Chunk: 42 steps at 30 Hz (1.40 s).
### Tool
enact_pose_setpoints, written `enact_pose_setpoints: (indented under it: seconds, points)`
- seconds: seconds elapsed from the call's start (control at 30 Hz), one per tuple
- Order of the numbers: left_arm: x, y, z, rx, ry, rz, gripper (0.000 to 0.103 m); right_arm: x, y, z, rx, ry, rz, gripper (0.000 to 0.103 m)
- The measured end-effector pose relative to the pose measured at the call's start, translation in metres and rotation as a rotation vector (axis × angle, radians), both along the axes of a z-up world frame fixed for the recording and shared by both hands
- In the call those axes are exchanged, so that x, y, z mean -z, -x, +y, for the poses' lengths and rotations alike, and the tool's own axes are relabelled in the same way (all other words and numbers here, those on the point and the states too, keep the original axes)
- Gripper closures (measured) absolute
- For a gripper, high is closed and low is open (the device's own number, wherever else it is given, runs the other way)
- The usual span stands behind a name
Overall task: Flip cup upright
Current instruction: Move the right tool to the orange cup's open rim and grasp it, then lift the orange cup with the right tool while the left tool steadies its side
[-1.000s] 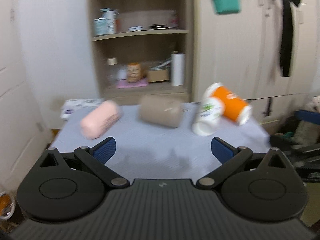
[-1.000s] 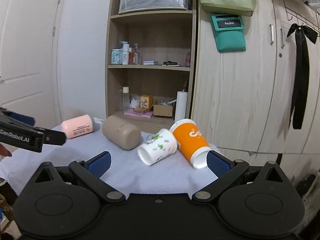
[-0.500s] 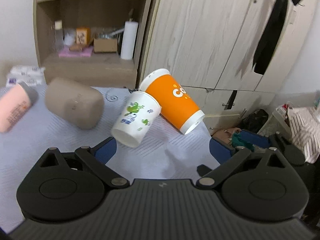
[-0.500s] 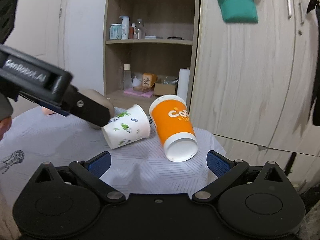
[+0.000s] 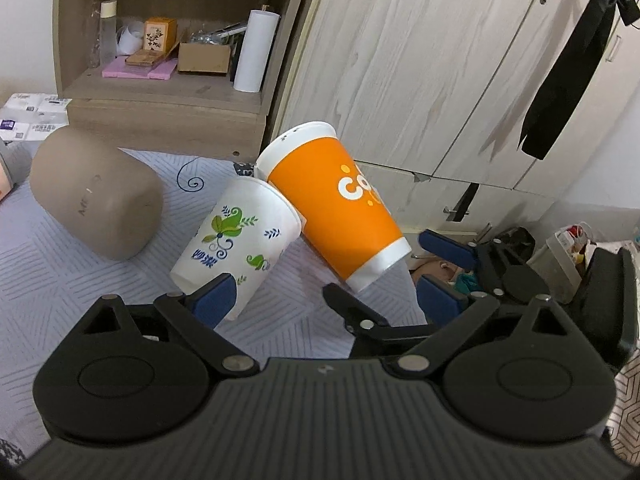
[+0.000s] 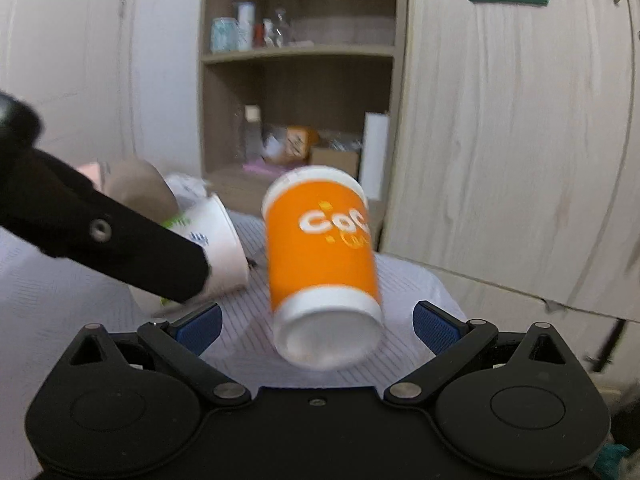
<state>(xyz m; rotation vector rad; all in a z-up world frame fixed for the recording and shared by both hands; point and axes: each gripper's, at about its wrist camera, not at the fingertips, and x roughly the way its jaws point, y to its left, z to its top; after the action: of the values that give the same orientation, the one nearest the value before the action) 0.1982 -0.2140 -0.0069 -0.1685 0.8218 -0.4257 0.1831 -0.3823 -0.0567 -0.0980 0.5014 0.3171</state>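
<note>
An orange paper cup [image 5: 340, 208] lies on its side on the cloth-covered table [image 5: 80, 280], its base toward me, leaning on a white cup with a leaf print [image 5: 236, 244], also on its side. My left gripper [image 5: 326, 306] is open, just short of both cups. My right gripper [image 6: 316, 326] is open with the orange cup's [image 6: 320, 256] base between its blue pads. The right gripper also shows in the left wrist view [image 5: 444, 272], beside the orange cup. A left gripper finger [image 6: 104, 240] crosses the white cup [image 6: 216, 240] in the right wrist view.
A taupe cup [image 5: 96, 196] lies on its side at the table's left. A wooden shelf unit [image 5: 160, 60] with boxes and a paper roll stands behind the table. Wardrobe doors [image 5: 440, 64] stand at right. Clutter lies on the floor past the table's right edge.
Both grippers have moved in toward the cups. The right gripper now brackets the orange cup's base; the left has come close to the white cup. The cups have not moved.
</note>
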Motion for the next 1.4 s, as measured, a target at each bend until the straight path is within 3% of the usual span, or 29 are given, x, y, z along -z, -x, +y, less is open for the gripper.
enact_pose_setpoints:
  seconds: [0.17, 0.27, 0.33, 0.7, 0.83, 0.93, 1.13, 1.23, 1.4]
  points:
    - [0.001, -0.006, -0.004, -0.004, 0.007, 0.005, 0.012, 0.003, -0.011, 0.005, -0.024, 0.032, -0.012, 0.001]
    - [0.003, -0.01, -0.009, -0.004, 0.005, 0.006, 0.013, 0.007, -0.017, 0.005, -0.014, 0.058, -0.001, 0.011]
    - [0.004, -0.013, -0.01, -0.012, 0.004, 0.011, 0.014, 0.008, -0.021, 0.003, 0.006, 0.067, 0.03, 0.033]
    - [0.004, -0.008, -0.013, -0.003, 0.055, 0.041, 0.014, -0.005, 0.007, -0.012, 0.116, -0.114, 0.142, 0.033]
    - [-0.002, 0.004, -0.013, 0.012, 0.061, 0.016, 0.014, -0.004, 0.03, -0.014, 0.181, -0.166, 0.182, 0.032]
    - [0.0, 0.012, -0.014, 0.04, 0.072, 0.049, 0.014, -0.003, 0.044, -0.011, 0.191, -0.215, 0.205, 0.032]
    - [0.013, 0.022, -0.009, 0.065, 0.084, 0.091, 0.014, -0.01, 0.077, -0.005, 0.237, -0.233, 0.187, 0.032]
    - [0.027, 0.02, -0.003, 0.113, 0.18, 0.196, 0.014, -0.011, 0.091, -0.004, 0.238, -0.233, 0.198, 0.032]
    - [0.036, 0.024, -0.002, 0.126, 0.199, 0.218, 0.014, -0.012, 0.104, 0.002, 0.236, -0.221, 0.231, 0.032]
